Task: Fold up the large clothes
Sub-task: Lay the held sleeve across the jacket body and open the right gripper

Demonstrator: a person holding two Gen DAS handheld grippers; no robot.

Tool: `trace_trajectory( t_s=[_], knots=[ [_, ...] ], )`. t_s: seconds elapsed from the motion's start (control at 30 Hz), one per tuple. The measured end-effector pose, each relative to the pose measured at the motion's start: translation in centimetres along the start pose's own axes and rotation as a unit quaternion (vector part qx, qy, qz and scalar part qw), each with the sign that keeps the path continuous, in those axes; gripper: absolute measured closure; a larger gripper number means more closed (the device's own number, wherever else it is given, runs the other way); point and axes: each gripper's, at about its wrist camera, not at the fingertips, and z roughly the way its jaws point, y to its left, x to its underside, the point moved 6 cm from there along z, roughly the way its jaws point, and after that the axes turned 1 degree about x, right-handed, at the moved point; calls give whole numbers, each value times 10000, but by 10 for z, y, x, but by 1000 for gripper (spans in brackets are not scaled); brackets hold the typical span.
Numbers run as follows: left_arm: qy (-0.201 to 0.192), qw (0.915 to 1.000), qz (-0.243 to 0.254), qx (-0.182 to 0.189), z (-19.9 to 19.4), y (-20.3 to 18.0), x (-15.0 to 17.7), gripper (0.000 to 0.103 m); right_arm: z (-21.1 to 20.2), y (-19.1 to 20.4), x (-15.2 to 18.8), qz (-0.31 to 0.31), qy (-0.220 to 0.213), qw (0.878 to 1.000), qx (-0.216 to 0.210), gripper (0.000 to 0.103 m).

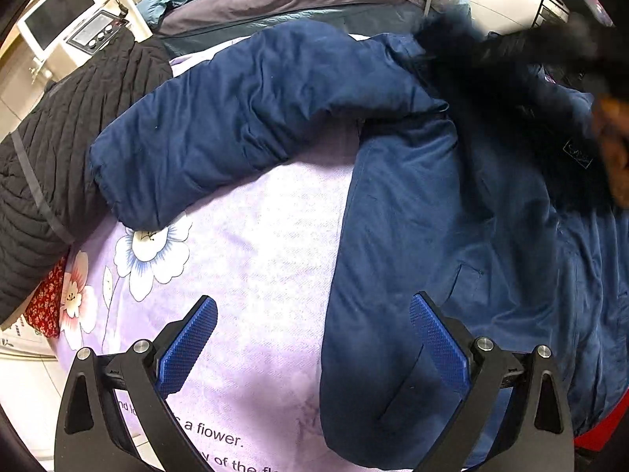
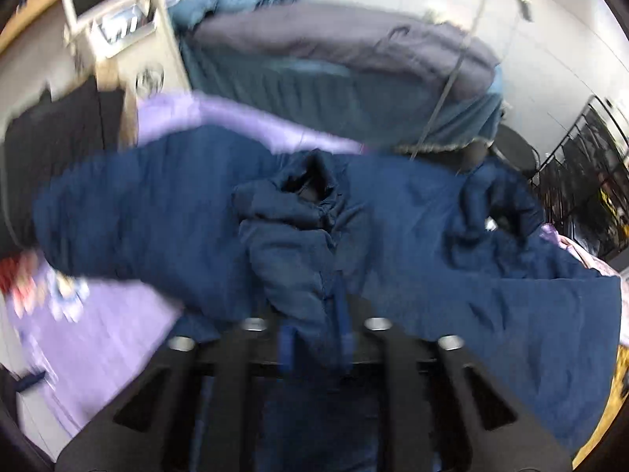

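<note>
Left view, coat: blue coat (image 1: 452, 236) lies spread on the lilac blanket (image 1: 251, 244), one sleeve (image 1: 243, 118) flung out sideways, unfolded.
Left view, gripper: left gripper (image 1: 314, 354) points steeply down over the coat's hem edge, jaws wide, nothing between them.
Right view, coat: a bunched sleeve cuff (image 2: 298, 244) sits over the coat's middle, seemingly just brought across.
Right view, gripper: right gripper (image 2: 314, 346) angled down; blurred, the pads partly parted with cloth between; cannot tell if they grip.
Progress: early, by my judgement; other sleeve and body folds remain.
</note>
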Motion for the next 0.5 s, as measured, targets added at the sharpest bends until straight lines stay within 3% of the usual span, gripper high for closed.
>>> trace_trajectory(
  t_s=[0.03,0.07,0.2,0.3,0.4,0.5],
  knots=[
    [-5,10000,24,4,0,-1,-1,7,11,3,8,-183,198,9993,254,24],
    [-26,10000,72,9,0,-5,-5,7,12,4,15,-295,221,9984,420,17],
    [-122,9998,173,52,-1,-18,-16,7,-7,3,40,-524,-52,9980,349,17],
    [-169,9994,266,112,0,-30,-26,7,-35,-26,51,-451,-424,9967,530,17],
    [-191,9988,414,158,-1,-45,-32,7,-58,-86,53,-87,-682,9902,1220,17],
    [-228,9979,576,213,-4,-62,-35,7,-72,-175,59,873,-636,9761,1887,17]
  ],
)
